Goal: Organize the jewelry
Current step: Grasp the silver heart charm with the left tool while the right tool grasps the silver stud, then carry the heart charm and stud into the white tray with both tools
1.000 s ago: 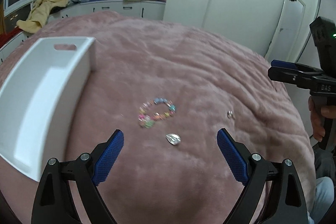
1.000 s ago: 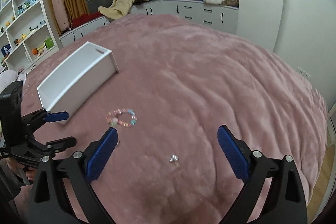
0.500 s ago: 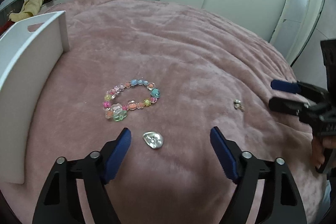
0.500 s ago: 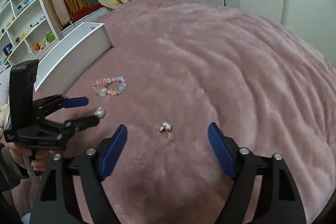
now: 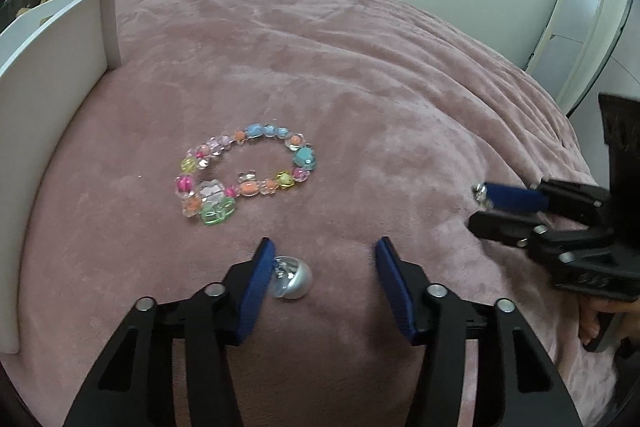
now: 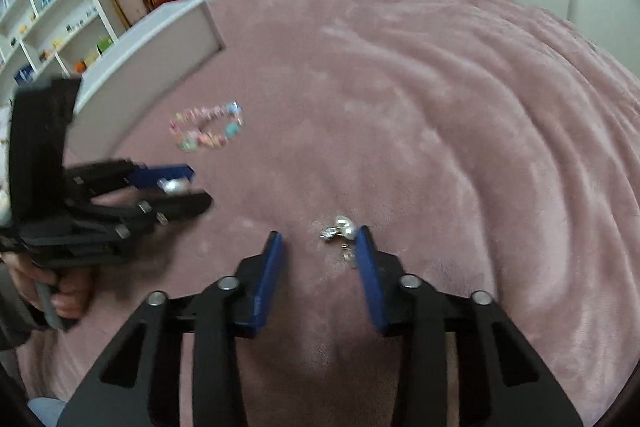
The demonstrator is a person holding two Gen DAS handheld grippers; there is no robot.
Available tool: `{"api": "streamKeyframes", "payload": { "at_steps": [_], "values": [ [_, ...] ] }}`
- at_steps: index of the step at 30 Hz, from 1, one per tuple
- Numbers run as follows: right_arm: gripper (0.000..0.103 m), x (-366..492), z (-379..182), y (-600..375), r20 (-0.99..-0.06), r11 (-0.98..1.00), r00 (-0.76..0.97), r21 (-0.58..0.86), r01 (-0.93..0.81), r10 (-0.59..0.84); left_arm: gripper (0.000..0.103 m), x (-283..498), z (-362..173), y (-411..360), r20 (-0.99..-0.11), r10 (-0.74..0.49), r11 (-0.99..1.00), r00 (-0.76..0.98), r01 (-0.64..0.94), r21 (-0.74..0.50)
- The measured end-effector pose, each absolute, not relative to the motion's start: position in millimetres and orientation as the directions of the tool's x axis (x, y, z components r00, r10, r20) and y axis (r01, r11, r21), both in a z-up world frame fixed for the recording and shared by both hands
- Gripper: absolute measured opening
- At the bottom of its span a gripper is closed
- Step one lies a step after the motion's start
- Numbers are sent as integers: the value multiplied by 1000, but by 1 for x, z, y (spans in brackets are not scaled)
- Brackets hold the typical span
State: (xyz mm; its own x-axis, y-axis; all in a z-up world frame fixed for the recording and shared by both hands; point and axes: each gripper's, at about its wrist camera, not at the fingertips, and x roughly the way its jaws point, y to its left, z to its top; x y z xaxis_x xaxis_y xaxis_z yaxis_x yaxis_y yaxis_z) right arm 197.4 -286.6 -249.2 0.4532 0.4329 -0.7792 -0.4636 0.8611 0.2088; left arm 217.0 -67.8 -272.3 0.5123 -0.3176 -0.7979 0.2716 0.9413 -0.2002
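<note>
**Both grippers closing on small pieces**

Left gripper [image 5: 322, 267] straddles a silver pearl earring [image 5: 290, 277] on the pink blanket [image 5: 360, 67], jaws closing, only one pad touching it; the beaded bracelet [image 5: 244, 173] lies just beyond. Right gripper [image 6: 318, 247] likewise closes around a second earring [image 6: 340, 229], probably so both reach the white tray [image 5: 48, 67] together.

We've got two fisheye cams, one per wrist, both tilted down steeply and close over the pink bed [image 5: 360, 67]. Each faces roughly the same way; they share the bracelet [image 5: 244, 173] and the white box [image 6: 152, 39], and each catches the other gripper.
</note>
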Motion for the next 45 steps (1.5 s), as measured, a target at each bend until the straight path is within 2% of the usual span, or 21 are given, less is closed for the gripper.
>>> {"api": "streamKeyframes", "payload": {
  "at_steps": [1,3,6,21,28,45],
  "values": [
    [18,197,-249,-289,-774,860,455,217,-462,440,46,217,-271,-65,-798,-322,940,510,269,-208],
    [18,195,-246,-295,-755,859,469,239,-453,458,33,216,-270,-61,-797,-336,936,501,269,-225],
    [18,192,-241,-298,-738,858,487,246,-452,468,21,215,-271,-59,-803,-329,939,497,263,-222],
    [18,182,-215,-304,-694,846,510,291,-447,509,21,198,-246,-43,-784,-322,942,530,265,-208],
    [18,179,-198,-295,-696,840,509,267,-473,507,21,186,-228,-32,-772,-314,943,553,274,-188],
    [18,177,-135,-253,-665,820,536,212,-532,520,21,161,-149,12,-699,-262,957,665,275,-97]
  ]
}}
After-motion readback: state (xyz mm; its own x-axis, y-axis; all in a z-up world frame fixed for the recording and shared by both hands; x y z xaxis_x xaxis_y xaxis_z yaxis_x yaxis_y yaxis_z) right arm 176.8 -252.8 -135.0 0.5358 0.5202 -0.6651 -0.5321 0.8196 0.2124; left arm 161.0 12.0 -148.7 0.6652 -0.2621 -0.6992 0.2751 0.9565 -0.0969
